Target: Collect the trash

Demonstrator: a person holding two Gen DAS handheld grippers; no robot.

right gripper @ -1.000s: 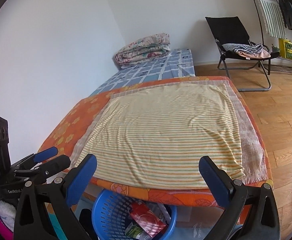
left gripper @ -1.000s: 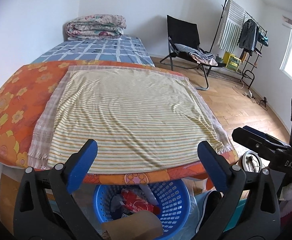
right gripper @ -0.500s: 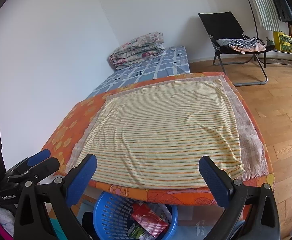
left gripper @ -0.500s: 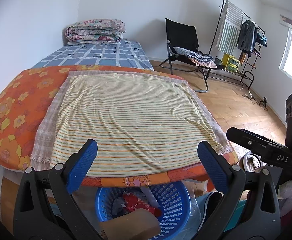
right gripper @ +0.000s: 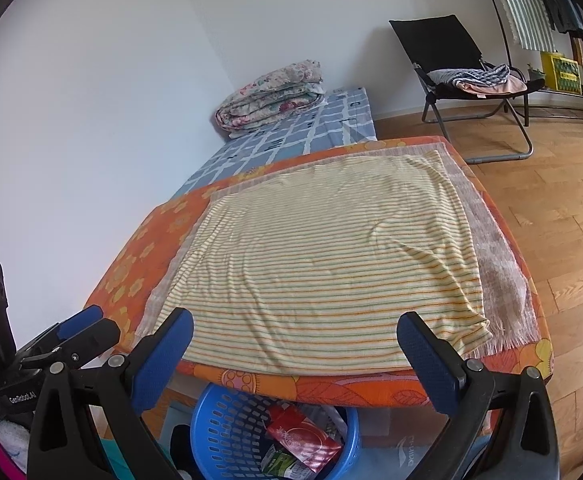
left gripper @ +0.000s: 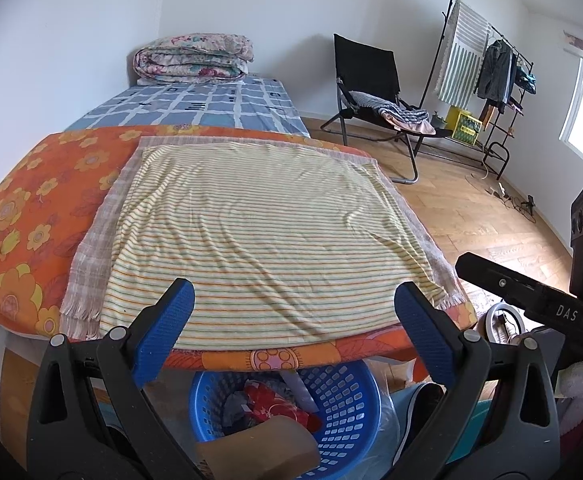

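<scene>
A blue plastic basket [left gripper: 343, 404] stands on the floor under the near edge of the table. It holds a red wrapper [left gripper: 269, 402], a brown paper piece [left gripper: 263, 446] and other trash. In the right wrist view the basket [right gripper: 219, 424] shows a red packet [right gripper: 303, 438] and a green carton [right gripper: 281, 460]. My left gripper [left gripper: 293, 328] is open and empty above the basket. My right gripper [right gripper: 295, 354] is open and empty too. Each gripper shows in the other's view, the right one [left gripper: 531, 300] and the left one [right gripper: 63, 344].
A striped yellow cloth [left gripper: 263, 232] lies flat on the orange flowered table cover [left gripper: 31, 208]. Behind are a bed with a folded quilt [left gripper: 193, 60], a black folding chair [left gripper: 371, 92] and a clothes rack [left gripper: 487, 64] on the wooden floor.
Both grippers have risen and drawn back a little from the table. Their jaws stay open and empty. The basket contents have not moved.
</scene>
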